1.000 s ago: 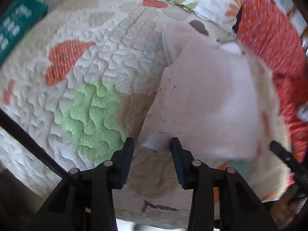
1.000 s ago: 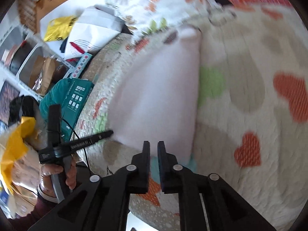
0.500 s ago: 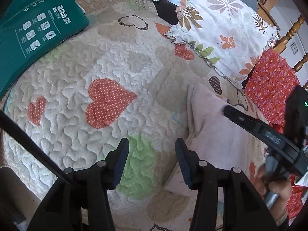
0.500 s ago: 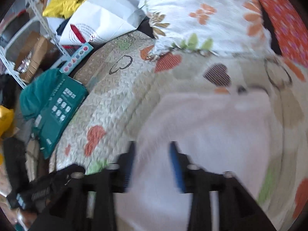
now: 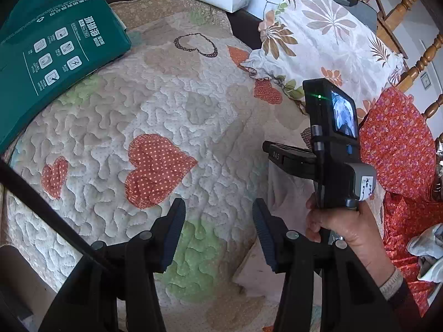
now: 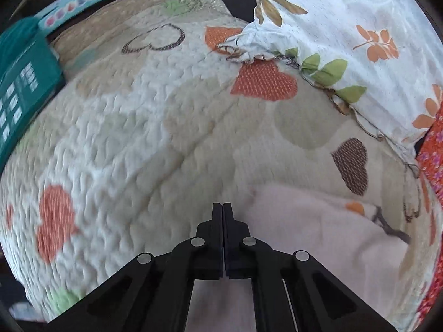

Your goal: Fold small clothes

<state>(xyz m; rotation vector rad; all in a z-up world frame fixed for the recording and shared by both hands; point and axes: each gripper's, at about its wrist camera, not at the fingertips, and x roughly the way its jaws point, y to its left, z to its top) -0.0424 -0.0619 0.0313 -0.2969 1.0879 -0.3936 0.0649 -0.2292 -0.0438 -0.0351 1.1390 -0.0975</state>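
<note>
The left gripper (image 5: 218, 229) is hanging over the quilted bedspread (image 5: 166, 116), its jaws standing partly apart with nothing between them; only the quilt's green patch is showing through the gap. Those jaws have just been opening a little further. The fingers (image 5: 173, 229) are clear of the fabric below.

The right gripper (image 6: 223, 213) is pointing down at the same bedspread, its jaws having just snapped closed, pressed flat together with no cloth caught between them. In the left wrist view the same tool is appearing at right, gripped by the person's hand (image 5: 343, 227), with a small lit screen on its back.

The pale pink garment (image 6: 318, 238) is lying flat on the bedspread, just beside and partly beneath the right gripper's frame, reaching toward the lower right of that view. In the left wrist view it is lying to the right of the left gripper, beneath the right tool. Neither gripper is holding it.

A floral pillow (image 5: 318, 36) is resting at the far edge of the bedspread. A green package (image 5: 52, 55) is sitting at the far left. Red patterned fabric (image 5: 398, 149) is lying along the right side.
</note>
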